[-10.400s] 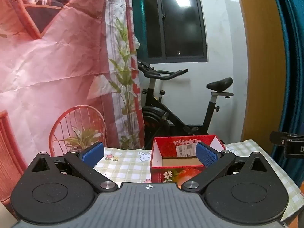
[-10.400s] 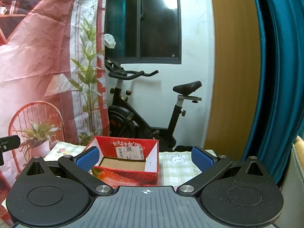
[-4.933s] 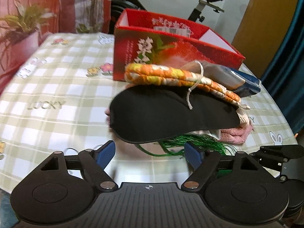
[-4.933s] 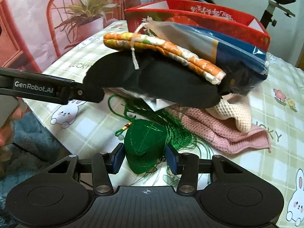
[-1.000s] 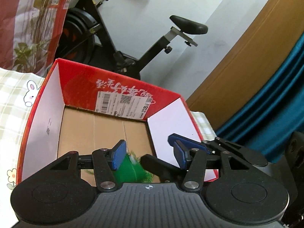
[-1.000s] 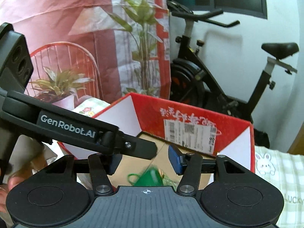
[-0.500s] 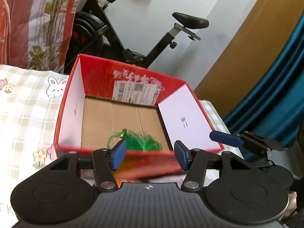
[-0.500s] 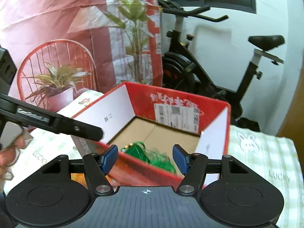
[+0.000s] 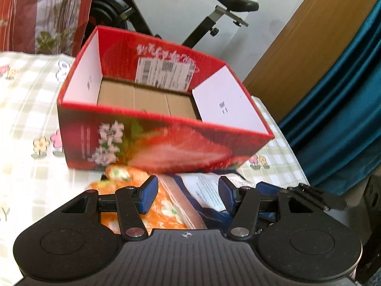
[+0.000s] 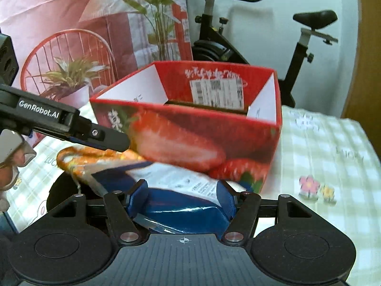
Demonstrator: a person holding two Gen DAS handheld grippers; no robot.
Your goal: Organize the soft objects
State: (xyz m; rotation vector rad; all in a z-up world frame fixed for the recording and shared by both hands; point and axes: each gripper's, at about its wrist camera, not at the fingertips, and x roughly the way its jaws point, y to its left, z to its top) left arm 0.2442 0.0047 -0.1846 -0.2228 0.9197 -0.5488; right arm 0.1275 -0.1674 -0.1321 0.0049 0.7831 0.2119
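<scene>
Your right tongs (image 10: 182,201) are the nearer pair to the next piece. The blue packet (image 10: 181,208), sealed in clear film, lies dead ahead at 12 o'clock, and its near end sits between the two pads. The jaws have just been opening and stand about half apart. The pads seem not to press on the packet, though the motion blur makes that hard to confirm.

The packet's long axis runs roughly from 10 o'clock to 4 o'clock across your right view, so the jaws straddle its short way — the easier bite. It rests on the pile on the bench (image 9: 23,109), partly over the orange quilted pad (image 9: 164,205), with its far end touching or just beside the near wall of the red box (image 9: 166,143).

Your left tongs (image 9: 188,196) hang empty, with the jaws also about half apart. From them the orange pad shows at 11 to 12 o'clock and the packet at 1 o'clock.

The box stands at 12 o'clock for both hands, just beyond the pile, so a lift with the right hand needs to clear that near wall — a short carry, I judge.
</scene>
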